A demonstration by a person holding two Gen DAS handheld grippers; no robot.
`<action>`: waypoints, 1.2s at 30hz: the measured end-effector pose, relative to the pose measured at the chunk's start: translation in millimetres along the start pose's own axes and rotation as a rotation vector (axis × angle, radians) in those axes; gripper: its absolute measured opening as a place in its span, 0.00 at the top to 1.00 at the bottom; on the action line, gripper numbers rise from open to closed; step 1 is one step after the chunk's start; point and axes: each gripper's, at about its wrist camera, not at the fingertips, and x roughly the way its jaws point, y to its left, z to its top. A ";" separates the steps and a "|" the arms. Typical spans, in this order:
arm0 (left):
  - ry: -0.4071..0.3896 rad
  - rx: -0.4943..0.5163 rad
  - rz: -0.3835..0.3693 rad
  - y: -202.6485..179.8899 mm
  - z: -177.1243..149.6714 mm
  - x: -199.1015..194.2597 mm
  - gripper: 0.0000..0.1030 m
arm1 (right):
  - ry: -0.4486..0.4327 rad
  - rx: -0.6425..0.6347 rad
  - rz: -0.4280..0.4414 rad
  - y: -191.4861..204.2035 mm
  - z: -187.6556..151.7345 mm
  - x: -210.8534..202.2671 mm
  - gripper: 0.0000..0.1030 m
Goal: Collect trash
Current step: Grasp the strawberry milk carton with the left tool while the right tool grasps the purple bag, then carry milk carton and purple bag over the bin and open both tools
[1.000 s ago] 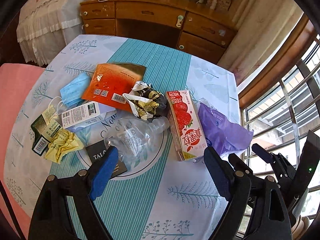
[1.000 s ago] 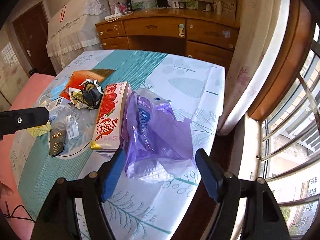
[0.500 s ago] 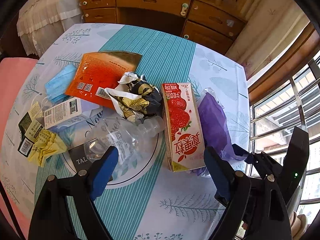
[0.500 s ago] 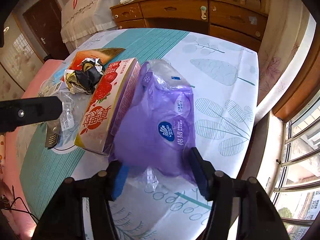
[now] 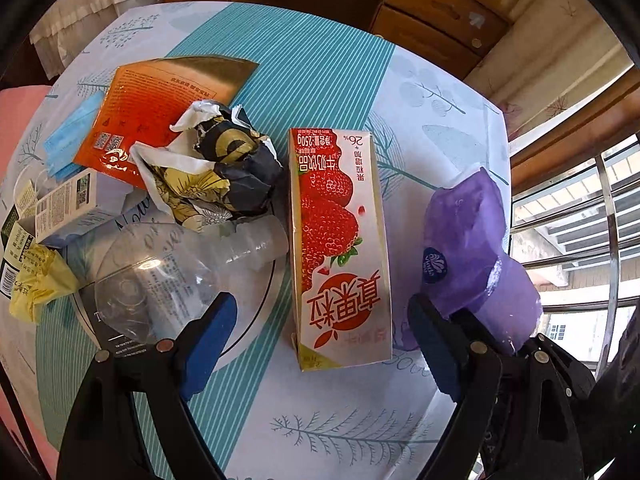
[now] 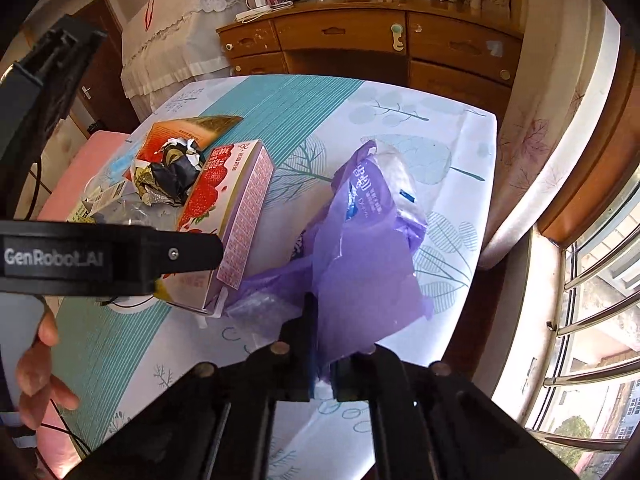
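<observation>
strawberry carton (image 5: pixel 340 240), long axis up-frame, lies centred between wide-open left gripper (image 5: pixel 320 344) fingers; right gripper (image 6: pixel 322 364) pinches purple bag (image 6: pixel 360 248).

Lighting: strong daylight from the window (image 6: pixel 592 320) at right; tablecloth (image 5: pixel 320 420) bright, near washed out. Glare on the clear bottle (image 5: pixel 160 276). Fisheye bending and black vignette at edges. Focus sharp; far furniture dimmer.
</observation>
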 end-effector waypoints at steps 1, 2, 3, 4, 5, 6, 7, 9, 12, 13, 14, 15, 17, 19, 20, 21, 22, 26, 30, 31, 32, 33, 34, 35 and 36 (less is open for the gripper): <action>0.006 0.000 0.013 -2.2 0.7 4.0 0.21 | 0.000 -0.004 -0.001 -0.1 -0.2 -0.5 0.96; 0.015 0.004 0.018 -3.9 1.3 7.7 0.25 | -0.001 -0.007 -0.001 0.1 -0.7 -1.0 0.96; 0.027 0.009 0.019 -6.3 1.9 12.0 0.32 | -0.001 -0.011 0.000 0.9 -1.1 -1.1 0.96; 0.041 0.017 0.025 -9.0 2.5 16.9 0.41 | -0.001 -0.013 0.001 1.6 -1.5 -1.0 0.96; 0.054 0.026 0.027 -11.2 2.6 20.9 0.45 | -0.001 -0.013 0.005 2.4 -2.4 -1.3 0.96; 0.065 0.035 0.024 -13.9 2.6 25.0 0.49 | -0.002 -0.015 0.009 3.6 -3.5 -1.7 0.96; 0.064 0.044 0.044 -16.3 2.3 27.6 0.50 | -0.004 -0.018 0.010 5.0 -4.0 -2.0 0.96; 0.038 0.055 0.049 -18.1 1.7 27.0 0.51 | -0.009 -0.022 0.016 8.3 -5.2 -3.7 0.96; 0.008 0.062 0.021 -15.2 -0.8 20.6 0.52 | -0.026 -0.033 0.019 14.7 -6.9 -10.0 0.97; 0.001 0.061 0.010 -12.3 -2.6 16.7 0.52 | -0.032 -0.035 0.021 17.0 -7.3 -12.8 0.97; -0.004 0.062 0.002 -9.4 -4.0 13.3 0.52 | -0.038 -0.036 0.023 19.4 -7.7 -16.0 0.97; -0.010 0.061 -0.006 -5.6 -6.9 8.8 0.52 | -0.044 -0.037 0.024 21.7 -8.2 -19.4 0.97; -0.013 0.056 -0.026 1.0 -12.0 -0.7 0.52 | -0.055 -0.033 0.026 26.6 -9.7 -26.1 0.97; -0.029 0.058 -0.048 7.3 -17.2 -14.0 0.52 | -0.065 -0.026 0.030 33.3 -12.3 -33.6 0.97; -0.035 0.064 -0.058 10.2 -19.8 -20.5 0.52 | -0.069 -0.023 0.032 37.8 -13.9 -37.7 0.97; -0.046 0.076 -0.069 13.5 -25.6 -29.4 0.53 | -0.074 -0.021 0.036 42.4 -16.0 -42.1 0.97; -0.055 0.089 -0.077 16.7 -29.4 -36.8 0.53 | -0.079 -0.019 0.038 47.9 -18.5 -47.1 0.97; -0.091 0.159 -0.109 36.1 -54.5 -72.1 0.52 | -0.096 -0.018 0.043 75.9 -30.8 -69.2 0.97; -0.128 0.214 -0.136 67.0 -84.5 -110.2 0.52 | -0.114 -0.012 0.037 112.3 -49.9 -93.5 0.97; -0.136 0.224 -0.142 74.5 -89.5 -117.5 0.52 | -0.119 -0.010 0.032 123.1 -55.9 -99.5 0.97; -0.146 0.237 -0.149 85.7 -97.5 -127.3 0.52 | -0.125 -0.005 0.024 134.6 -62.3 -105.4 0.97; -0.158 0.249 -0.155 98.7 -106.8 -137.8 0.52 | -0.131 0.002 0.018 146.6 -68.7 -111.6 0.97; -0.169 0.259 -0.163 114.4 -115.4 -148.9 0.52 | -0.139 0.011 0.009 160.5 -76.2 -118.4 0.97; -0.177 0.267 -0.173 127.6 -123.9 -157.8 0.52 | -0.147 0.022 -0.001 173.7 -83.5 -124.5 0.97; -0.183 0.277 -0.184 141.4 -132.0 -166.3 0.52 | -0.155 0.036 -0.011 188.5 -91.4 -131.0 0.97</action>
